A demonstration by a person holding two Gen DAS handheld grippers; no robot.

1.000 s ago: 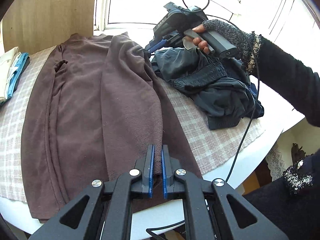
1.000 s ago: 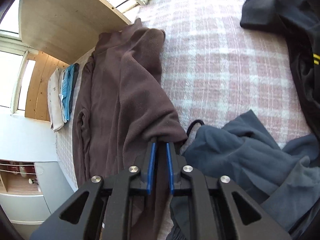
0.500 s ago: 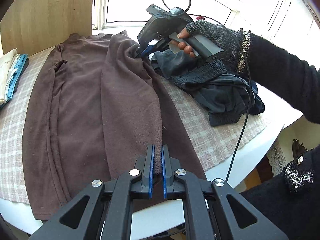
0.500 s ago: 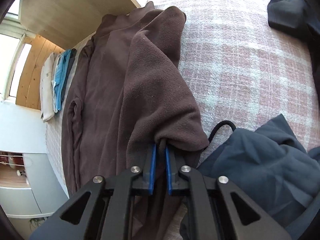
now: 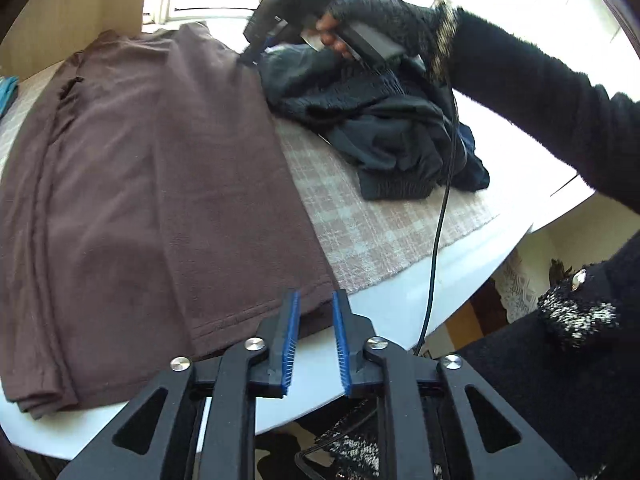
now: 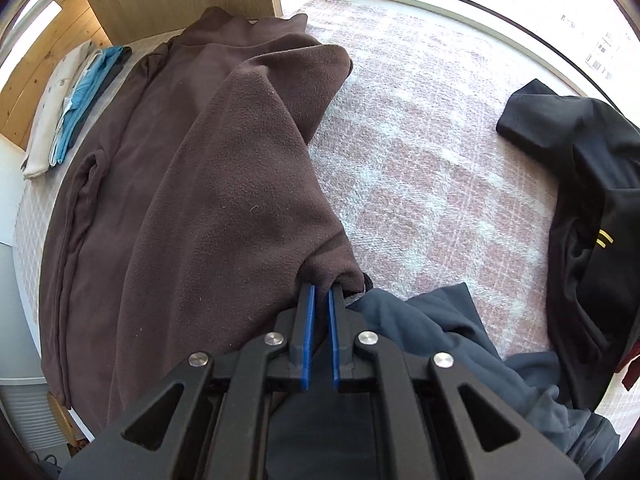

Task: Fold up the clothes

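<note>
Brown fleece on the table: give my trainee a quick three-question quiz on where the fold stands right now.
1. True or false: the left gripper is clamped on the brown fleece.
2. What does the right gripper hold?
3. The dark pile of clothes lies: A) on the fleece, B) beside it on the checked cloth, C) on the floor.

Key: 1 false, it is open at the hem. 2 a fold of the brown fleece. 3 B.
</note>
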